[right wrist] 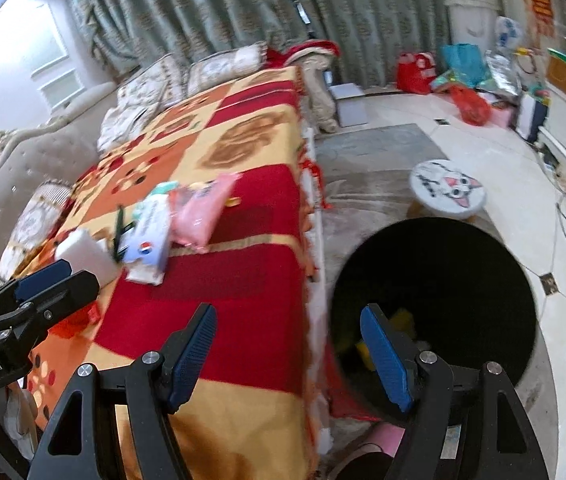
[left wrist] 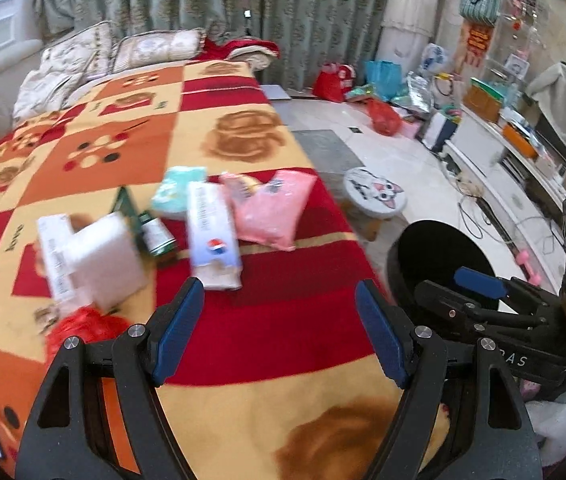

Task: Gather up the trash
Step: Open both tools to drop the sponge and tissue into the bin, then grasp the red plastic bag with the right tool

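Grippers: left gripper (left wrist: 281,334) and right gripper (right wrist: 289,354) both w/ jaws apart, nothing between. Bin (right wrist: 435,300) on floor just beside blanket (left wrist: 275,344) edge, some yellow stuff inside. Trash farther up blanket from bin: white box (left wrist: 103,264), wipes pack (left wrist: 213,236), pink bag (left wrist: 273,208). Risk: items crowded, touching, so grab may snag neighbour or knock it off blanket.

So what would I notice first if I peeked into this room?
Probably the bright red, orange and yellow checked blanket on the bed, with a jumble of trash in the middle of it, such as a pink packet and a white box. Next, the big black bin on the floor right beside the bed, and just past it a little round stool with a cat face.
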{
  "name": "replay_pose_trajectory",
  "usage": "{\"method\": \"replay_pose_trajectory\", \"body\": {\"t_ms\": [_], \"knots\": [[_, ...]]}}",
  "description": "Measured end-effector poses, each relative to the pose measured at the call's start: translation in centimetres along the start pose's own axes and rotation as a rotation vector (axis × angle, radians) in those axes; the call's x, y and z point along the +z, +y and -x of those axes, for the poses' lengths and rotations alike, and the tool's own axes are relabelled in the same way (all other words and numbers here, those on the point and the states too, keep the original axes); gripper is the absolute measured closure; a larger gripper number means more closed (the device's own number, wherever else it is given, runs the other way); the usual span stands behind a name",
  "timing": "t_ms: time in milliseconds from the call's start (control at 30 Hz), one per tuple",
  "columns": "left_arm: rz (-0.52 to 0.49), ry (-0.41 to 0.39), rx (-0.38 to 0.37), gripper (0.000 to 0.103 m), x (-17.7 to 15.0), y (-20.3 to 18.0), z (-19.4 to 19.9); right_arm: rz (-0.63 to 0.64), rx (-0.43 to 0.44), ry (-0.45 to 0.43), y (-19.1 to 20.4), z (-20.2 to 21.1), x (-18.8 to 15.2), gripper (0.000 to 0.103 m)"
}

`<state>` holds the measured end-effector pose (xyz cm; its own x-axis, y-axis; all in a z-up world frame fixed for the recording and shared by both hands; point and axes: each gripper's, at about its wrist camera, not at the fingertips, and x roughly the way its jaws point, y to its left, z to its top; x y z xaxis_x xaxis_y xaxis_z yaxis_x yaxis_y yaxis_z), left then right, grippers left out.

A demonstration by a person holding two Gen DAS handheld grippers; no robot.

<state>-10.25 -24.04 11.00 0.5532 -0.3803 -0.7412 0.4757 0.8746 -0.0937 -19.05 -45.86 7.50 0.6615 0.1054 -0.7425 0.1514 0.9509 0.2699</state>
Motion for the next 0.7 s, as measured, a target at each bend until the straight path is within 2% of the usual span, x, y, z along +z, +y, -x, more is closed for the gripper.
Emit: {"method": "replay_pose_trajectory", "body": {"t_ms": [367, 467, 700], "knots": [[0.119, -0.010, 0.093, 0.025, -2.2, 8.7, 3.3, 0.101, 0.121, 0.038, 6.7, -2.4, -0.3, 0.031], [0.156, -0.016, 0.141, 0.025, -2.8, 11.5, 3.9, 0.138, 0.140, 0.059, 8.8, -3.4, -0.4, 0.031], [0.233, -0.006, 0.192, 0.025, -4.1, 16.4, 5.2, 0.168, 0.221, 0.110, 12.7, -5.0, -0.7, 0.031]]}}
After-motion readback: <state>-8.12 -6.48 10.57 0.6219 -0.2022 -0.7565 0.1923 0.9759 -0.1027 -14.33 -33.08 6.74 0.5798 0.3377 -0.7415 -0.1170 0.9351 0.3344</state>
